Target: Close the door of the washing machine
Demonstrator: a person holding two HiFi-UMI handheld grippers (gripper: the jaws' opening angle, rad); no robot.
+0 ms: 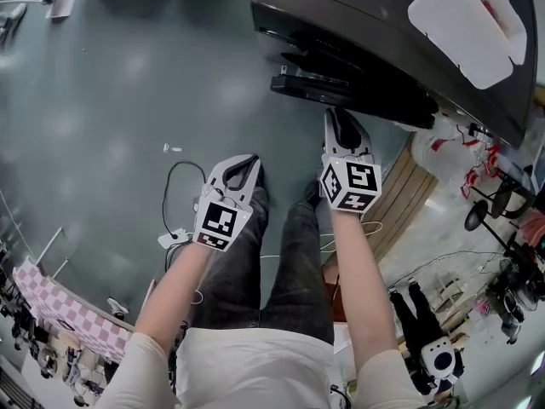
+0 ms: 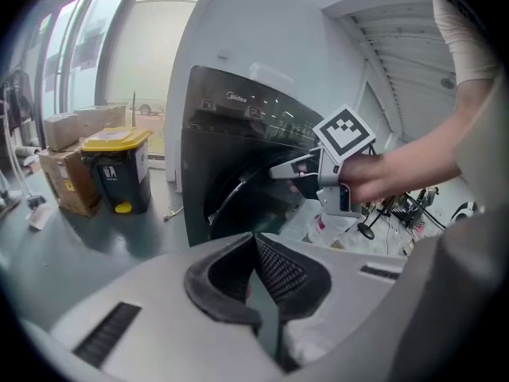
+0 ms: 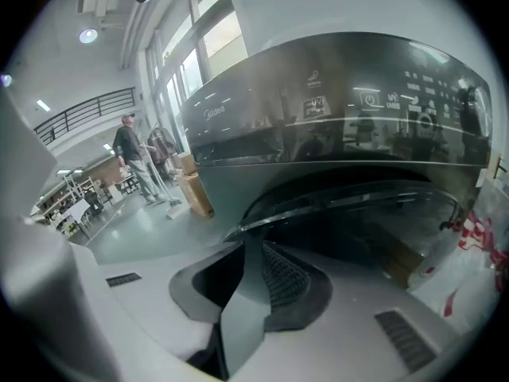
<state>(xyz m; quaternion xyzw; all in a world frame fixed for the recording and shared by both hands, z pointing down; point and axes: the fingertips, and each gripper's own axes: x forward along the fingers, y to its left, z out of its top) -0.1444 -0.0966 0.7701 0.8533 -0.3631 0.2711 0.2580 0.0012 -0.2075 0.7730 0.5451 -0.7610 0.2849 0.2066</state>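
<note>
The dark grey washing machine [image 1: 383, 24] stands at the head view's top right, its round door [image 1: 341, 88] hanging ajar and jutting toward me. In the left gripper view the door [image 2: 231, 193] shows as a glass ring, swung out from the drum. My right gripper [image 1: 339, 118] is held just short of the door's edge, jaws a narrow gap apart with nothing between them [image 3: 248, 241]. My left gripper [image 1: 251, 162] hangs lower left over the floor, farther from the machine, its pads meeting at the tips [image 2: 254, 241] and holding nothing.
A white tray-like item [image 1: 473, 24] lies on the machine's top. Right of the machine are white plastic bags [image 1: 451, 152] and a wooden pallet [image 1: 400, 198]. A black cable [image 1: 174, 186] trails on the floor. A yellow-lidded bin [image 2: 119, 169] and cardboard boxes [image 2: 67, 165] stand left; people [image 3: 131, 153] stand far off.
</note>
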